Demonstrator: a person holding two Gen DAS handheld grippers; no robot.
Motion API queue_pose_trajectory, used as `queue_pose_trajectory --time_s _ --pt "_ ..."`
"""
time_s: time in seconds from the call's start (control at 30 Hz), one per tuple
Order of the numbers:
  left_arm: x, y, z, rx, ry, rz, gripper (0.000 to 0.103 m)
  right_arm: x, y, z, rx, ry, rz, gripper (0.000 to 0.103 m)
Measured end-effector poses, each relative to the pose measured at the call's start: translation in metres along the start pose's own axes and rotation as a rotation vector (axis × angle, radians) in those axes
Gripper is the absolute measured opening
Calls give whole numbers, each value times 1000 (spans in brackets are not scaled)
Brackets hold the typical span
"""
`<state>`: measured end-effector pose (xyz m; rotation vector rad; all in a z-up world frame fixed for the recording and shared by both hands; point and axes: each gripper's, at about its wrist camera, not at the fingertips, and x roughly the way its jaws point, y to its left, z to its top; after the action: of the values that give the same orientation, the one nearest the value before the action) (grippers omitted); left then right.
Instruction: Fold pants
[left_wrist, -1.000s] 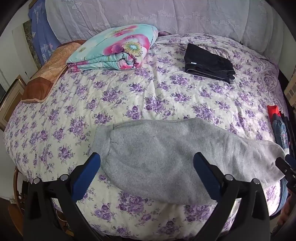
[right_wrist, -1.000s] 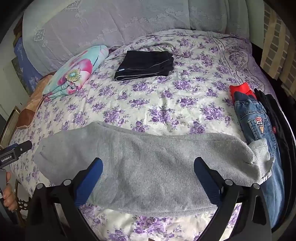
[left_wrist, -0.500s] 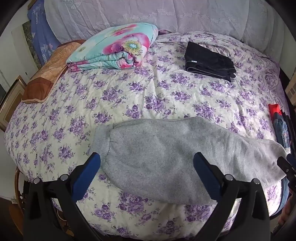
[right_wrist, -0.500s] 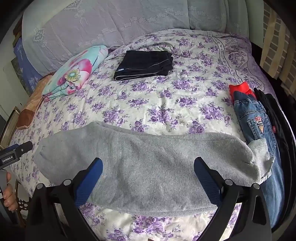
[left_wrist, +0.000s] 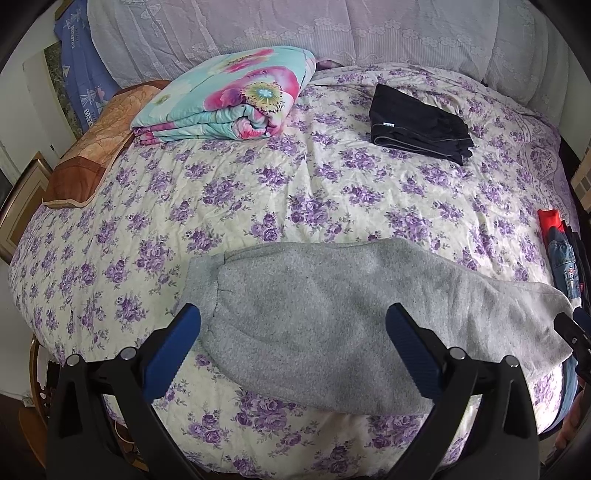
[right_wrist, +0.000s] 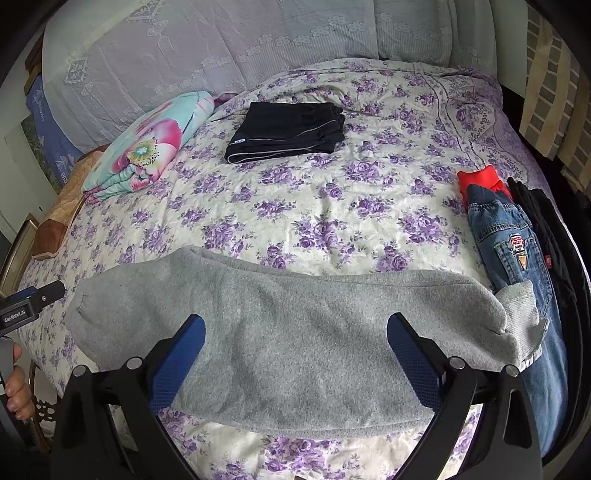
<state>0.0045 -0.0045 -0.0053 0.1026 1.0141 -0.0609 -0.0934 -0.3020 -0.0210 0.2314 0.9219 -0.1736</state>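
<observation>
Grey pants (left_wrist: 332, 321) lie lengthwise, 9 to 3 o'clock, across both gaping, empty tongs (left_wrist: 293, 345) (right_wrist: 295, 347); left nearer the cuff.

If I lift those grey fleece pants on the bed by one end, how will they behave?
The grey fleece pants will probably go floppy and drape, since they lie limp and follow the purple-flowered quilt. The thick, fuzzy fabric looks grippy, not slippery. The ribbed cuff resting on the blue jeans may drag them.
</observation>
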Motion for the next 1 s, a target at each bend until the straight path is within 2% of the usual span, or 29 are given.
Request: queue_pose_trajectory --time_s 1.0 --pt "6 -8 5 11 7 2 98 1 -4 3 -1 2 -1 99"
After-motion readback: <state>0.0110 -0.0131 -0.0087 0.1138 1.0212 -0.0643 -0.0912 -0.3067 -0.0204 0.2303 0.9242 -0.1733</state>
